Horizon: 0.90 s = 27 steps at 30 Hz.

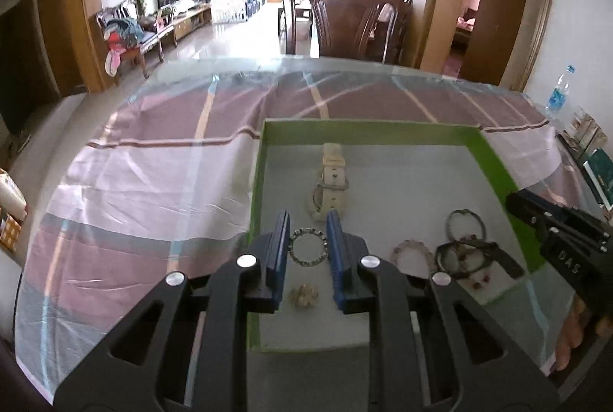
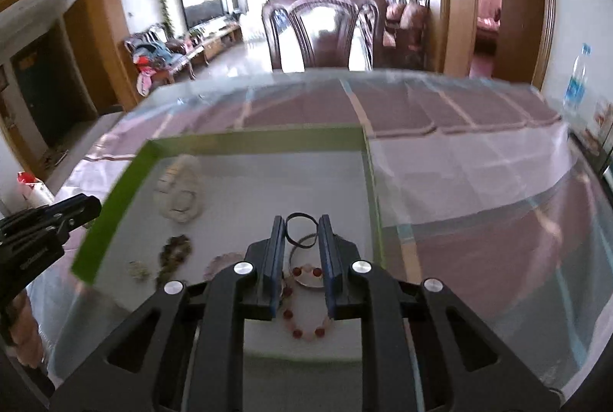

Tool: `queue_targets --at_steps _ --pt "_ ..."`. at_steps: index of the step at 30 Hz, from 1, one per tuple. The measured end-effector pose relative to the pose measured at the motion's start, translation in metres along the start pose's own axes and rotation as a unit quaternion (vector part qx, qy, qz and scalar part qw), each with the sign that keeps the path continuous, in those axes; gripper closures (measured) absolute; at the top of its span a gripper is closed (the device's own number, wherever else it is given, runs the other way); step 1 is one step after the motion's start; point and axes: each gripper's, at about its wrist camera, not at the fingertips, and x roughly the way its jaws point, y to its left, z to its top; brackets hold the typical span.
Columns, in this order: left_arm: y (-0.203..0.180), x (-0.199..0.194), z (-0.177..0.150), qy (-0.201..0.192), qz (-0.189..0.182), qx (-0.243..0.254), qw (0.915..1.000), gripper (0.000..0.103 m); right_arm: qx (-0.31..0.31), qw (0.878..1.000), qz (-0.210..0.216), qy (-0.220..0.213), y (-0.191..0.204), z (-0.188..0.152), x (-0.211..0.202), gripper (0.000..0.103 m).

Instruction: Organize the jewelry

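The tray [image 1: 367, 130], green-rimmed with a grey floor, lies on a glass-topped table [image 1: 153, 182] over a striped cloth, and holds all the jewelry.

In the left wrist view a cream watch [image 1: 331, 178] lies near the tray's centre, toward 12 o'clock. Below it at 6 o'clock sits a studded ring bracelet [image 1: 308, 245], and further toward 6 a small gold piece [image 1: 303, 295]. At 3 o'clock from the ring lies a pale bead bracelet [image 1: 412, 253], then a dark watch [image 1: 471, 255] tangled with a thin bangle [image 1: 465, 222].

The left gripper [image 1: 307, 239] hangs above the tray, its blue jaws parted a little with nothing between them; the ring shows through the gap, on the tray floor beneath.

The right gripper [image 2: 302, 243] likewise hovers with jaws slightly apart and grasping nothing. Through its gap show a thin black loop [image 2: 302, 232] and a red-and-pink bead bracelet [image 2: 306, 301]. At 9 o'clock lies a dark bead cluster [image 2: 174, 253]; the picture is blurred there.

A water bottle [image 2: 576, 82] stands at the table's far edge, about 2 o'clock.
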Motion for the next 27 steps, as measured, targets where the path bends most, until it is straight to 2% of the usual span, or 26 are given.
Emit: queue_targets --at_steps 2,4,5,7,8,9,12,14,15,17,19,22,23,25,27 --pt "0.002 0.012 -0.001 0.008 0.008 -0.008 0.9999 0.083 -0.001 1.0 0.001 0.01 0.0 -0.002 0.01 0.085" --pt "0.005 0.02 -0.001 0.01 0.001 -0.014 0.9999 0.083 -0.006 1.0 0.002 0.014 0.001 -0.005 0.012 0.084" --pt "0.005 0.021 -0.001 0.007 -0.002 -0.017 0.9998 0.076 -0.008 1.0 0.004 0.012 0.001 -0.005 0.011 0.083" --pt "0.005 0.018 -0.001 -0.001 -0.005 -0.017 0.9998 0.063 -0.008 1.0 0.014 0.001 0.001 -0.005 0.002 0.058" --pt "0.005 0.015 -0.002 -0.005 -0.004 -0.015 0.9999 0.06 -0.003 1.0 0.019 -0.013 -0.001 -0.005 -0.007 0.05" --pt "0.004 0.01 -0.002 -0.01 -0.002 -0.013 0.9999 0.059 0.0 1.0 0.019 -0.021 -0.001 -0.007 -0.015 0.048" --pt "0.002 -0.011 -0.006 -0.025 0.006 -0.005 0.9996 0.048 -0.007 0.999 0.029 -0.04 0.0 -0.011 -0.041 0.038" --pt "0.002 -0.027 -0.011 -0.043 0.022 -0.001 0.9988 0.036 -0.018 0.998 0.028 -0.051 0.003 -0.018 -0.06 0.024" --pt "0.001 -0.04 -0.018 -0.056 0.034 0.0 0.9979 0.034 -0.024 0.998 0.024 -0.058 0.005 -0.024 -0.071 0.021" --pt "-0.001 -0.059 -0.03 -0.07 0.046 -0.003 0.9965 0.021 -0.033 0.997 0.024 -0.065 0.008 -0.035 -0.088 0.011" --pt "-0.002 -0.08 -0.045 -0.092 0.051 -0.002 0.9945 0.015 -0.04 0.995 0.033 -0.082 0.011 -0.052 -0.107 0.003" --pt "-0.01 -0.103 -0.066 -0.13 0.058 0.007 0.9897 0.004 -0.052 0.994 0.018 -0.097 0.015 -0.074 -0.118 0.003" --pt "-0.013 -0.107 -0.073 -0.144 0.067 0.006 0.9873 0.004 -0.056 0.994 0.01 -0.098 0.015 -0.079 -0.12 0.003" --pt "-0.016 -0.108 -0.082 -0.151 0.066 0.008 0.9863 0.004 -0.06 0.992 -0.005 -0.108 0.016 -0.089 -0.117 0.003" --pt "-0.018 -0.103 -0.087 -0.139 0.063 0.009 0.9882 0.004 -0.049 0.991 -0.021 -0.126 0.014 -0.095 -0.114 0.003"
